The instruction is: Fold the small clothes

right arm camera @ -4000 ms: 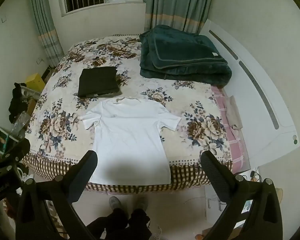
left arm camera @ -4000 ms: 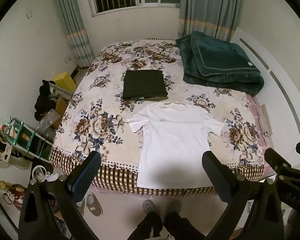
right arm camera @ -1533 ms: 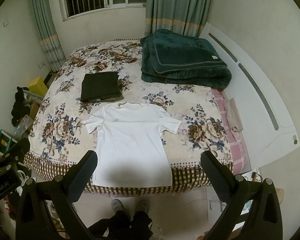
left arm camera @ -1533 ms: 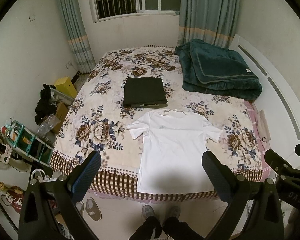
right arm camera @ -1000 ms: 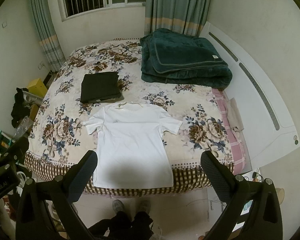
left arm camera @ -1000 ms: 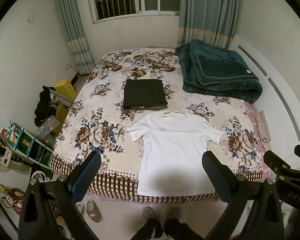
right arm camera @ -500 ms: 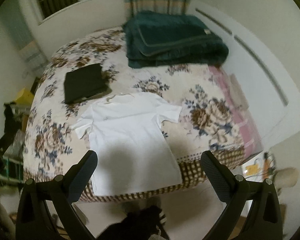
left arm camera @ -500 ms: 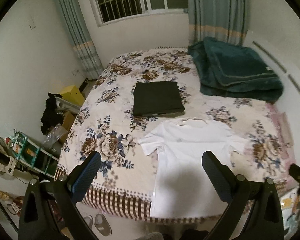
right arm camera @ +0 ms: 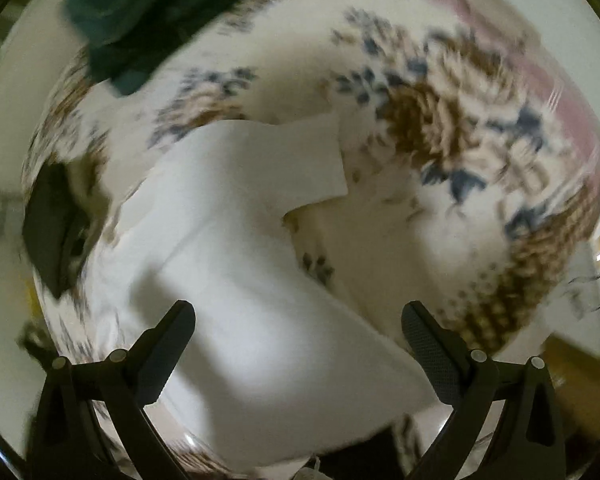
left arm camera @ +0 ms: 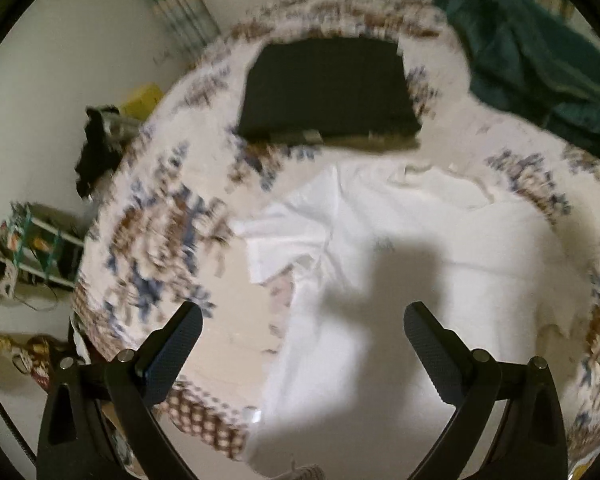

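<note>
A white T-shirt (left arm camera: 412,248) lies flat on the floral bedspread (left arm camera: 152,240), collar away from me, hem at the bed's near edge. My left gripper (left arm camera: 300,344) is open and empty, above the shirt's left side just below the left sleeve (left arm camera: 276,240). My right gripper (right arm camera: 298,340) is open and empty, above the shirt's (right arm camera: 236,240) right side, with the right sleeve (right arm camera: 300,164) ahead of it. Both views are blurred by motion.
A folded black garment (left arm camera: 324,92) lies beyond the shirt's collar; it shows at the left edge in the right wrist view (right arm camera: 48,220). A dark green blanket (left arm camera: 540,60) is piled at the far right of the bed. Clutter and a shelf (left arm camera: 40,240) stand left of the bed.
Both grippers have dropped fast toward the bed and now hang close over the shirt. The left one swung toward the left sleeve side, the right one toward the right sleeve side. Jaws stay open.
</note>
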A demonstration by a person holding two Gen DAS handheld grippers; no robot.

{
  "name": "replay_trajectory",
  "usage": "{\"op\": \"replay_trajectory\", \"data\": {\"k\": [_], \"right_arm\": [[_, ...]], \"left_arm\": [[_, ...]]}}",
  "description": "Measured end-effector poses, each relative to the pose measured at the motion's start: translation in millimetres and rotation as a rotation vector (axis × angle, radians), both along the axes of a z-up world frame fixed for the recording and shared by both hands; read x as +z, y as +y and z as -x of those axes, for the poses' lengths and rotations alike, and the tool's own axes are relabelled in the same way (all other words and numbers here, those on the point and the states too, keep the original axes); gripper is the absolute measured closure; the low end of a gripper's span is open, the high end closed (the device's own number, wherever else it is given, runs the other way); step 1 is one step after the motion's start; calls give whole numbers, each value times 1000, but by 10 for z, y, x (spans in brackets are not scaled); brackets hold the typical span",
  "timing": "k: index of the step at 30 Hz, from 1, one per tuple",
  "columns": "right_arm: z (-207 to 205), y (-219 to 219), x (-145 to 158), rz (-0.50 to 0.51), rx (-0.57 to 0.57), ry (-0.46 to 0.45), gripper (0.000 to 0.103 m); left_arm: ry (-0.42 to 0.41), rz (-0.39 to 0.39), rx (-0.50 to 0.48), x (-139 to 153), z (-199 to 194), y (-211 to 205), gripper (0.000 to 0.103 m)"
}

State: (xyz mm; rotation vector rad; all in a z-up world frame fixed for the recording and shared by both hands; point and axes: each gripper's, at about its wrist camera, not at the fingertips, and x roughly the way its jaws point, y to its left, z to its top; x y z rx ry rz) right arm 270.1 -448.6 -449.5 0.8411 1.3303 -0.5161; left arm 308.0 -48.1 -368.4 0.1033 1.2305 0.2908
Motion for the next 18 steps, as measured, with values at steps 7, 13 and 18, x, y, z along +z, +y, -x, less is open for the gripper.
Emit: {"op": "replay_trajectory", "data": {"k": [7,13,18], "right_arm": [[-621,-1099,-1222,-59,-131,-19,0],[-984,-1629,-2152,-318,-218,63,9],[-1058,-1567,-2241,-481,-246,-5,13]], "left_arm": [[82,22,-1,-1038,-397,-225,0],[106,42,-43,-1564,-652,-509,0],[116,68,-55,-1655,-752,-682,0]]}}
